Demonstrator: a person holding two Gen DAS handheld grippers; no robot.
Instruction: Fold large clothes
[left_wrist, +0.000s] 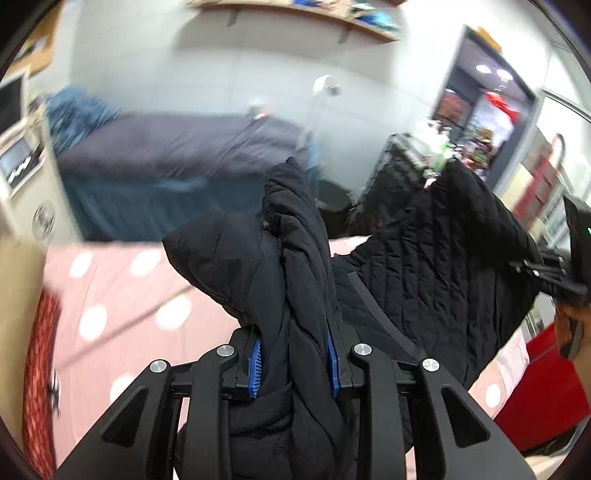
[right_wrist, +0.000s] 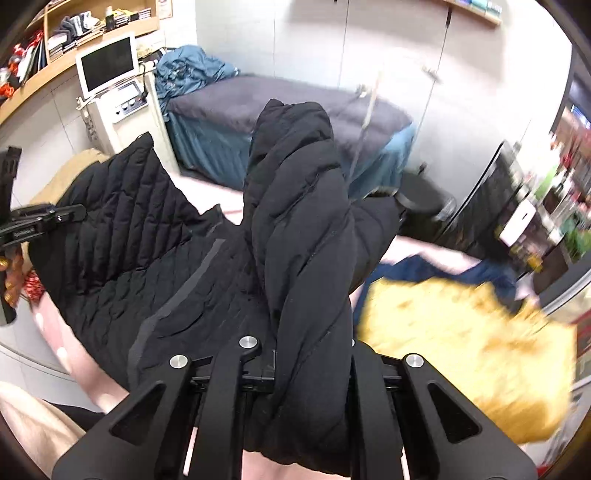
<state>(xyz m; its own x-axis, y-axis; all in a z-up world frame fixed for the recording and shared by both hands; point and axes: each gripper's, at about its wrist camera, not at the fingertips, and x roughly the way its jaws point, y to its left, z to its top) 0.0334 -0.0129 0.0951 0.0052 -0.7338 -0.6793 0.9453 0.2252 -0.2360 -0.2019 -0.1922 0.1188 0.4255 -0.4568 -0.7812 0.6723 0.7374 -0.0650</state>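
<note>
A large black quilted jacket (left_wrist: 424, 258) hangs stretched between my two grippers above a pink bed sheet with white dots (left_wrist: 122, 295). My left gripper (left_wrist: 295, 363) is shut on a bunched fold of the jacket, blue pads pressing both sides. My right gripper (right_wrist: 310, 362) is shut on another thick bunched part of the jacket (right_wrist: 140, 236), which hides its fingertips. The right gripper shows at the right edge of the left wrist view (left_wrist: 546, 273); the left gripper shows at the left edge of the right wrist view (right_wrist: 40, 218).
A yellow garment (right_wrist: 461, 350) and a blue one (right_wrist: 406, 269) lie on the bed to the right. A grey-covered treatment bed (right_wrist: 288, 107) stands behind, a white machine with a screen (right_wrist: 110, 81) to its left, a black bin (right_wrist: 424, 206) and cluttered trolley (right_wrist: 517, 206) to the right.
</note>
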